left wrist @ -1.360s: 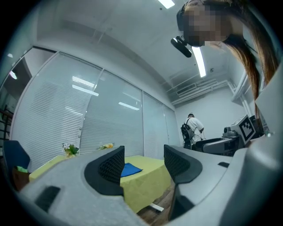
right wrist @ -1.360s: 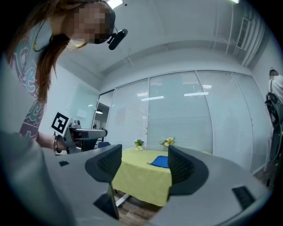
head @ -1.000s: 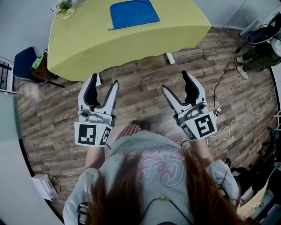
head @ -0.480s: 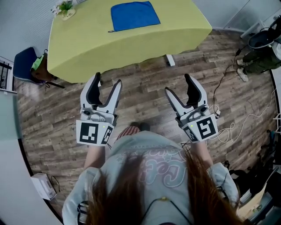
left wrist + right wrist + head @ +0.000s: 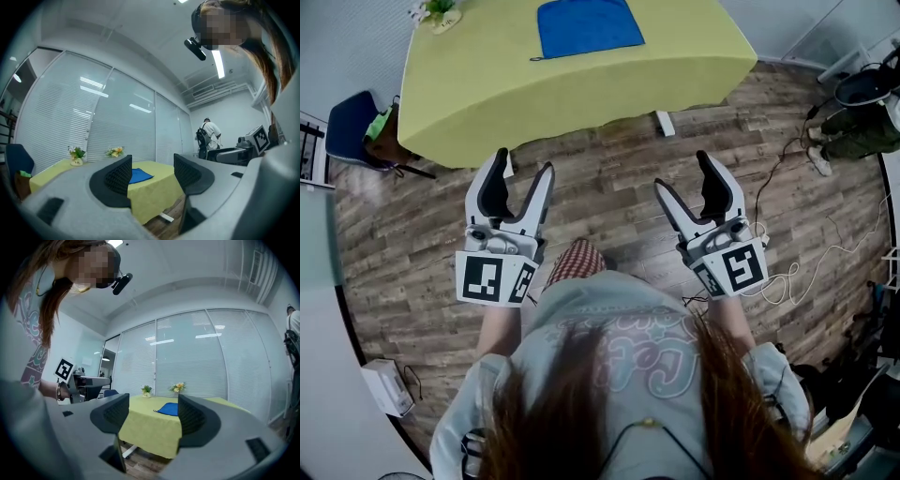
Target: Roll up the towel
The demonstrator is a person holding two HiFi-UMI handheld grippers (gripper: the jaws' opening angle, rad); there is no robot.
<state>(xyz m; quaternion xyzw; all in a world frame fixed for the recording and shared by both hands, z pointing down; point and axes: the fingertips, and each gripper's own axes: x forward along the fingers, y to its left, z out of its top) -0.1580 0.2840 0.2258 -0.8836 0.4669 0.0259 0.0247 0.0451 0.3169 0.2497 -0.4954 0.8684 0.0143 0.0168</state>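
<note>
A blue towel (image 5: 589, 25) lies spread flat on a table under a yellow-green cloth (image 5: 487, 84), at the top of the head view. It also shows small and far off as a blue towel (image 5: 139, 176) in the left gripper view and a blue towel (image 5: 169, 409) in the right gripper view. My left gripper (image 5: 521, 171) and right gripper (image 5: 686, 174) are both open and empty, held over the wooden floor well short of the table. Nothing lies between the fingers (image 5: 118, 175) of either one.
Small flower pots (image 5: 439, 11) stand on the table's far left corner. A blue chair (image 5: 352, 131) sits left of the table. Cables (image 5: 806, 253) trail over the floor at right, near a standing person (image 5: 862, 122). Glass partition walls back the room.
The table and towel have shifted slightly up and nearer in the head view as the person steps forward. Both grippers stay open and keep about the same pose.
</note>
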